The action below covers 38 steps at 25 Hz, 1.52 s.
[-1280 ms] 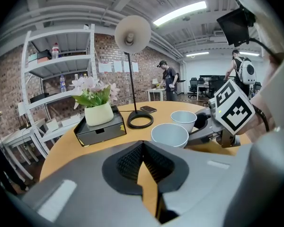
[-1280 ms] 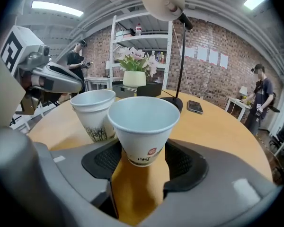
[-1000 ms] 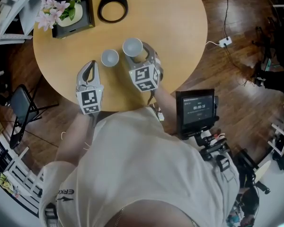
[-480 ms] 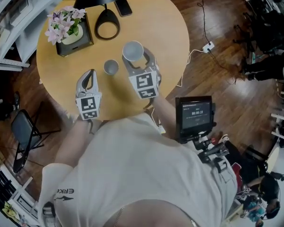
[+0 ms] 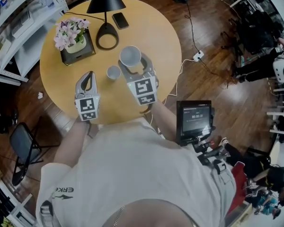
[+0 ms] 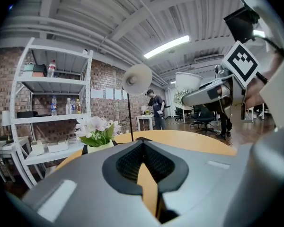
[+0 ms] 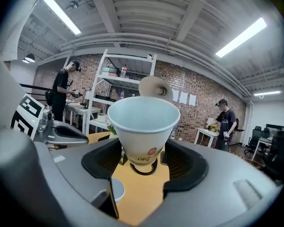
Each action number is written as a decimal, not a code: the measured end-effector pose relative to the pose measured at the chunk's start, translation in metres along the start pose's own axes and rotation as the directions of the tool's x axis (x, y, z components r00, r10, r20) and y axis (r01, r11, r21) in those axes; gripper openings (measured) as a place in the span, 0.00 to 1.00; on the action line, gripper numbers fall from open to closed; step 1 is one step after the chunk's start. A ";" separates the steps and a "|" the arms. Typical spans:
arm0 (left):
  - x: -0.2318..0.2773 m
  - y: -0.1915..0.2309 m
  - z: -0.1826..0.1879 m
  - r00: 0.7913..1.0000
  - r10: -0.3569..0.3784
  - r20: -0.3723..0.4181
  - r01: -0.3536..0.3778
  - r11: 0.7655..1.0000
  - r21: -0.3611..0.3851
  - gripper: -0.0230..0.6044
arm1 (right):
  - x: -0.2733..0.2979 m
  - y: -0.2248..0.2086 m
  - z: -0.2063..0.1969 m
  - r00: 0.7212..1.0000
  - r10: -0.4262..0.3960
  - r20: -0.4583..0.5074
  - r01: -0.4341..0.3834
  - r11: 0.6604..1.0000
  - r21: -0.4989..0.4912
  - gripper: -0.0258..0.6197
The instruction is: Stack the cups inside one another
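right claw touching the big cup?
Touching. Right gripper view: right claw grips the big cup low on both sides, held clear of the table.

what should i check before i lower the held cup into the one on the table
1. Grip: right gripper jaws are closed on the base of the held cup. State: ok.
2. Held cup is upright, mouth up. State: ok.
3. Table cup is upright, mouth open. State: ok.
4. Held cup lined up over the table cup: in the head view it sits off to the right and beyond it. State: not ok.
5. Left gripper is shut, empty and apart from the table cup. State: ok.
6. Whether the held cup will fit inside the table cup. State: cannot tell.
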<state>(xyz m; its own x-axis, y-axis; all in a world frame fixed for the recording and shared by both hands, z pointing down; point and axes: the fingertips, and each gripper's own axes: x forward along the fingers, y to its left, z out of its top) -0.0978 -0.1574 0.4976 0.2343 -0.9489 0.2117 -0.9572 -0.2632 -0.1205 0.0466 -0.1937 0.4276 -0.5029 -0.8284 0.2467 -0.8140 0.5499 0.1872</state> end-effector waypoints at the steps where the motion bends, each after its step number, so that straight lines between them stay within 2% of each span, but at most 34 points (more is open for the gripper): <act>1: -0.002 0.002 0.002 1.000 -0.001 0.006 0.001 1.000 -0.001 0.04 | -0.001 0.003 0.004 1.000 0.001 0.004 -0.001 1.000 0.000 0.51; 8: -0.011 0.014 0.012 0.999 -0.019 0.036 0.019 1.000 -0.004 0.04 | -0.005 0.020 0.027 1.000 0.002 0.015 -0.002 1.000 -0.020 0.51; 14: -0.021 0.033 0.009 0.997 -0.047 0.058 0.047 0.999 -0.003 0.04 | 0.002 0.045 0.027 1.000 -0.026 -0.003 0.026 0.999 -0.023 0.51; 22: -0.033 0.039 0.002 0.991 -0.125 0.046 0.125 0.992 0.004 0.04 | -0.002 0.067 -0.004 0.992 -0.089 -0.094 0.093 0.995 0.038 0.51; 31: -0.014 0.029 -0.013 0.992 -0.125 -0.008 0.125 0.992 -0.023 0.04 | 0.011 0.055 -0.043 0.983 -0.065 -0.172 0.080 0.993 0.084 0.51; 38: -0.008 0.025 -0.027 0.992 -0.110 -0.065 0.108 0.994 -0.027 0.04 | 0.024 0.060 -0.069 0.978 -0.015 -0.207 0.037 0.994 0.103 0.51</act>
<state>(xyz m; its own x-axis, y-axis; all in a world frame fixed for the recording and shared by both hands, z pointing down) -0.1286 -0.1513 0.5188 0.3265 -0.9009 0.2860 -0.9304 -0.3597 -0.0708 0.0055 -0.1733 0.5101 -0.4192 -0.7966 0.4356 -0.8578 0.5047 0.0973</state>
